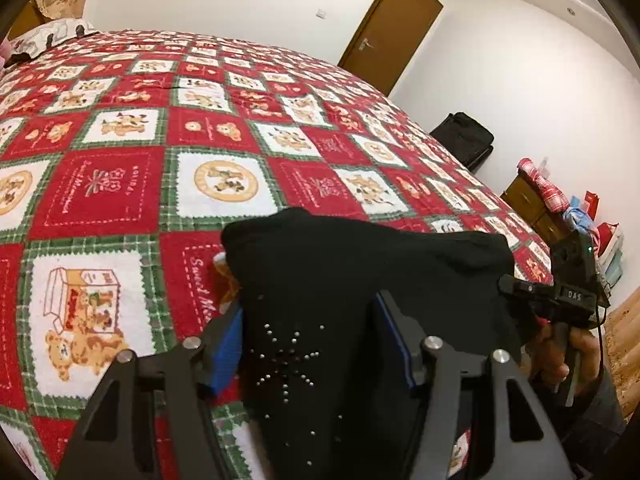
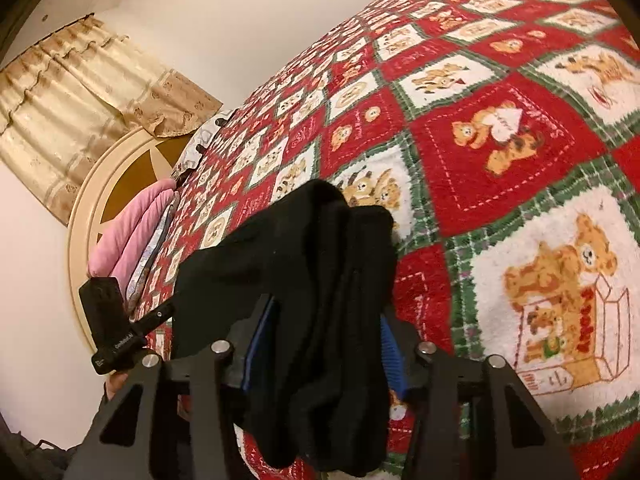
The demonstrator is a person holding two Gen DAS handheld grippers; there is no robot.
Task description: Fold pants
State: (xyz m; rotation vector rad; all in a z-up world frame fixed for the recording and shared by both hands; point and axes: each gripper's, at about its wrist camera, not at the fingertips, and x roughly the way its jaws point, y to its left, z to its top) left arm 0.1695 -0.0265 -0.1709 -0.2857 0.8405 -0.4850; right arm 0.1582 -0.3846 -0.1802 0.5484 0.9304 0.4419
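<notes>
Left wrist view: left gripper clamped on black pants, blue pads pressing the cloth from both sides.
Pants detail: a starburst of small studs lies between the fingers.
Right wrist view: right gripper clamped on a bunched fold of the pants.
Pants place: lifted over the near edge of the bed, stretched between both grippers.
Right gripper seen from left: at 3 o'clock, in a hand.
Door: at 1 o'clock, shut.
</notes>
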